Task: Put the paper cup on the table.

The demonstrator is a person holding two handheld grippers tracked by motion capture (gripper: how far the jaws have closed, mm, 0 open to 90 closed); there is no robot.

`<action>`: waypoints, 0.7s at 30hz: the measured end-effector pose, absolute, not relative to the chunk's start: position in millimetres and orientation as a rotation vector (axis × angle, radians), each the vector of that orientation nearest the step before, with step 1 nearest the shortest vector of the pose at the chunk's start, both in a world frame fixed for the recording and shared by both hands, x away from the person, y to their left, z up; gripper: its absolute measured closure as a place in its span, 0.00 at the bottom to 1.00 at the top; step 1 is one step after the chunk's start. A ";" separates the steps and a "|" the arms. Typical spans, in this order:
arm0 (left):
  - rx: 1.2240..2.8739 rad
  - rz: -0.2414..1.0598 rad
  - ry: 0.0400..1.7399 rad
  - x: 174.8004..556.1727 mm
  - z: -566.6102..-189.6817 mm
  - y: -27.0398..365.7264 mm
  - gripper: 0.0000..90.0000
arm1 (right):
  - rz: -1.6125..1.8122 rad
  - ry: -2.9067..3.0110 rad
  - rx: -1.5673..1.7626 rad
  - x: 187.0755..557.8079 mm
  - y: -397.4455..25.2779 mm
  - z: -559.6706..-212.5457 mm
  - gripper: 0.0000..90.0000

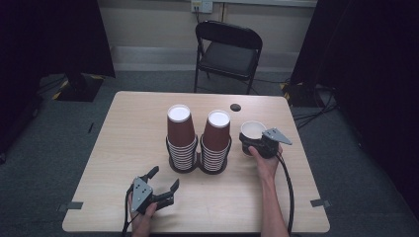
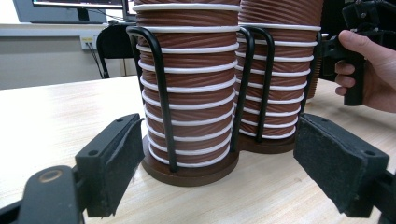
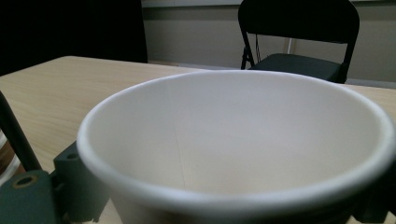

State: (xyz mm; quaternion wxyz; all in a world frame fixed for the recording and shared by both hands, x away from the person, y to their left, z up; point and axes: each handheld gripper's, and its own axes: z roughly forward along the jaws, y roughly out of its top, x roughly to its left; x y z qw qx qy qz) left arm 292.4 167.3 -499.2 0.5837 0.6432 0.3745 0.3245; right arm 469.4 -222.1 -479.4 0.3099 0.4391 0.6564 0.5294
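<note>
Here the right gripper (image 1: 253, 139) holds one cup (image 1: 252, 130) upright beside the stacks (image 1: 198, 140), while the left gripper (image 1: 163, 182) waits wide open, probably to steady them.

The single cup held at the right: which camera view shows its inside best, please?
The right gripper view: the cup sits between the right tongs, its white inside open to the camera. The high view shows the cup small, from above. The left gripper view hides it behind the stacks.
</note>
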 end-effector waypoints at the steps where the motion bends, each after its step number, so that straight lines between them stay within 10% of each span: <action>1: 1.501 0.757 0.873 292.4 -499.3 167.3 0.18 | 1.396 1.738 1.155 468.8 -222.3 -479.6 0.09; 21: 1.499 0.755 0.873 292.3 -499.4 167.7 0.18 | 1.274 1.870 1.201 462.4 -223.0 -482.9 0.12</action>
